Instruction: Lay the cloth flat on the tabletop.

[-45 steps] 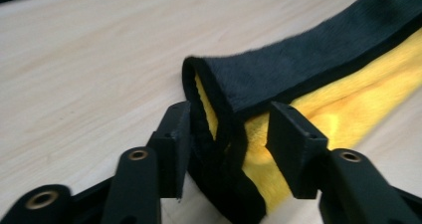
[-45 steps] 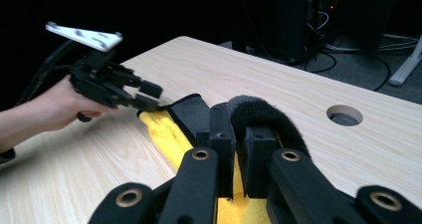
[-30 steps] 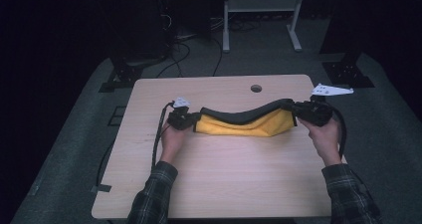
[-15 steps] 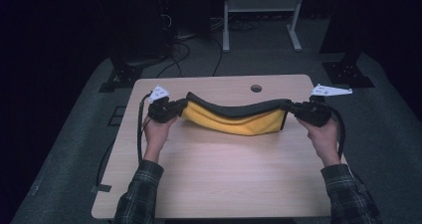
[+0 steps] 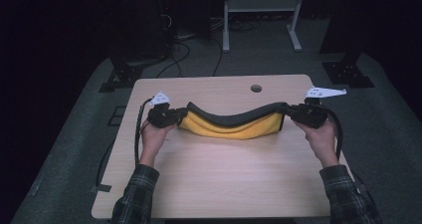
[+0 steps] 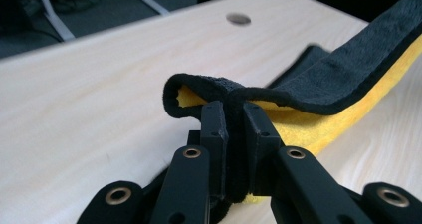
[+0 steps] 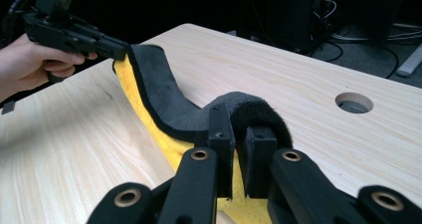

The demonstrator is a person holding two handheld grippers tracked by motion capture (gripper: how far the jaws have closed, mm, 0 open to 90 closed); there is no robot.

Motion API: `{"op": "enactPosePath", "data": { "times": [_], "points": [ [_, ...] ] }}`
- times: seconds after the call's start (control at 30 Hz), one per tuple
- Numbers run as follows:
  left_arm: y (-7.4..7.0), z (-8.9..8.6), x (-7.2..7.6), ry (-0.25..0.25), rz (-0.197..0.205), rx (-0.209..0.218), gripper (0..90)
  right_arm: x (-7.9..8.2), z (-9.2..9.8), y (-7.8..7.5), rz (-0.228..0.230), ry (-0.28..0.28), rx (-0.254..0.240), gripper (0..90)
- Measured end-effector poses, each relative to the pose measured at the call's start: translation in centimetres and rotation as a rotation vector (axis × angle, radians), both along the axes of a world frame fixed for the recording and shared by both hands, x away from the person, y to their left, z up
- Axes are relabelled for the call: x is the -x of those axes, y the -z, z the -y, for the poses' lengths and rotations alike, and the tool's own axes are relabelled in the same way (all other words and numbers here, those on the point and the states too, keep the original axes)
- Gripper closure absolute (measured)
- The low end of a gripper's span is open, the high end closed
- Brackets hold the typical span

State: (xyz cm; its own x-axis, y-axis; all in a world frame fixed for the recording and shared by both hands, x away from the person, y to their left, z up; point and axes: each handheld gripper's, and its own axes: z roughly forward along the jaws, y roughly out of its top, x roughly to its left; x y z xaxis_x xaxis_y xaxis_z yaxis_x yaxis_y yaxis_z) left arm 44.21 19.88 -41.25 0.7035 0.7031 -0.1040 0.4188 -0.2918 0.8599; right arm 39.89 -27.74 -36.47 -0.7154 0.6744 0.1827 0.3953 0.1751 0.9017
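I hold a cloth (image 5: 231,124) stretched above the table (image 5: 229,179), one end pinched in each gripper, to spread it out flat. My left gripper (image 5: 171,117) clamps the cloth's left end between jaws that have just eased slightly, the fabric still between them. My right gripper (image 5: 298,113) bites tight on the right end. The cloth, black outside and yellow inside, sags in the middle between them, folded lengthwise.
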Motion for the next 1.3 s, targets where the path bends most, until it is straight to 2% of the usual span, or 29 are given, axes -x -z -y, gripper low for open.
{"op": "enactPosePath", "data": {
  "times": [0.07,0.13,0.2,0.23,0.27,0.3,0.33,0.43,0.5,0.53,0.57,0.6,0.67,0.77,0.83,0.9,1.0,1.03,1.07,1.1,1.17,1.23,1.27,1.3],
  "points": [
    [0.7,-0.2,0.1,0.006,-0.013,0.000,74.7,0.0,-0.2,0.2,-0.004,-0.009,0.007,84.2],
    [1.2,-0.4,0.2,0.006,-0.030,-0.016,74.7,0.1,-0.5,0.4,-0.010,-0.013,0.019,84.2],
    [1.4,-0.5,0.2,0.008,-0.041,-0.011,80.1,0.1,-0.6,0.6,-0.013,-0.015,0.025,84.2],
    [1.8,-0.7,0.2,-0.001,-0.064,-0.022,80.6,0.0,-0.7,0.7,-0.016,-0.017,0.027,84.2],
    [2.0,-0.8,0.1,-0.007,-0.064,-0.026,80.3,0.0,-0.7,0.7,-0.016,-0.017,0.025,84.2],
    [2.1,-0.9,0.1,-0.017,-0.062,-0.027,78.1,0.0,-0.7,0.7,-0.017,-0.016,0.024,84.2],
    [2.2,-0.9,0.1,-0.027,-0.061,-0.034,72.3,0.0,-0.7,0.7,-0.018,-0.017,0.023,84.2],
    [2.5,-0.9,0.0,-0.021,-0.074,-0.034,67.2,0.0,-0.8,0.7,-0.016,-0.017,0.024,84.2],
    [2.8,-0.7,0.0,-0.023,-0.082,-0.054,60.7,0.0,-0.7,0.8,-0.015,-0.016,0.025,84.2],
    [2.8,-0.7,0.0,-0.023,-0.082,-0.054,59.2,0.0,-0.7,0.8,-0.016,-0.015,0.025,84.2],
    [3.2,-0.6,-0.1,-0.024,-0.095,-0.082,58.0,0.0,-0.7,0.8,-0.017,-0.016,0.025,84.2],
    [3.4,-0.6,-0.1,-0.023,-0.098,-0.079,59.7,0.0,-0.7,0.8,-0.017,-0.015,0.025,84.2],
    [3.5,-0.8,-0.1,-0.025,-0.104,-0.047,72.5,0.0,-0.6,0.8,-0.017,-0.013,0.026,84.2],
    [2.8,-1.3,0.0,-0.037,-0.098,-0.010,82.5,0.1,-0.6,0.8,-0.014,-0.011,0.027,84.2],
    [2.1,-1.5,0.2,-0.042,-0.075,0.017,84.0,0.1,-0.4,0.7,-0.013,-0.010,0.026,84.2],
    [1.1,-1.8,0.4,-0.057,-0.034,0.048,84.4,0.1,-0.3,0.6,-0.013,-0.006,0.022,84.2],
    [-1.0,-2.5,0.8,-0.089,0.046,0.140,84.7,-0.1,-0.2,0.2,-0.003,0.005,0.005,84.1],
    [-1.5,-2.7,1.0,-0.092,0.063,0.160,84.7,-0.1,-0.1,0.1,0.002,0.007,-0.006,84.1],
    [-1.5,-2.7,1.0,-0.092,0.063,0.160,84.7,0.0,0.0,-0.1,0.005,0.005,-0.014,84.0],
    [-3.0,-3.2,1.8,-0.090,0.108,0.223,84.8,0.1,0.2,-0.2,0.008,0.000,-0.026,83.7],
    [-4.0,-3.6,2.7,-0.070,0.130,0.244,84.8,0.5,0.5,-0.1,-0.009,-0.014,-0.038,83.7],
    [-4.6,-3.8,3.8,-0.054,0.141,0.250,84.9,1.1,0.7,0.3,-0.022,-0.027,-0.028,83.8],
    [-4.6,-3.8,3.8,-0.054,0.141,0.250,84.9,1.1,0.7,0.3,-0.022,-0.027,-0.028,83.8],
    [-4.9,-4.0,5.2,-0.030,0.142,0.259,84.9,2.0,1.0,1.0,-0.047,-0.042,-0.006,83.8]
  ]
}}
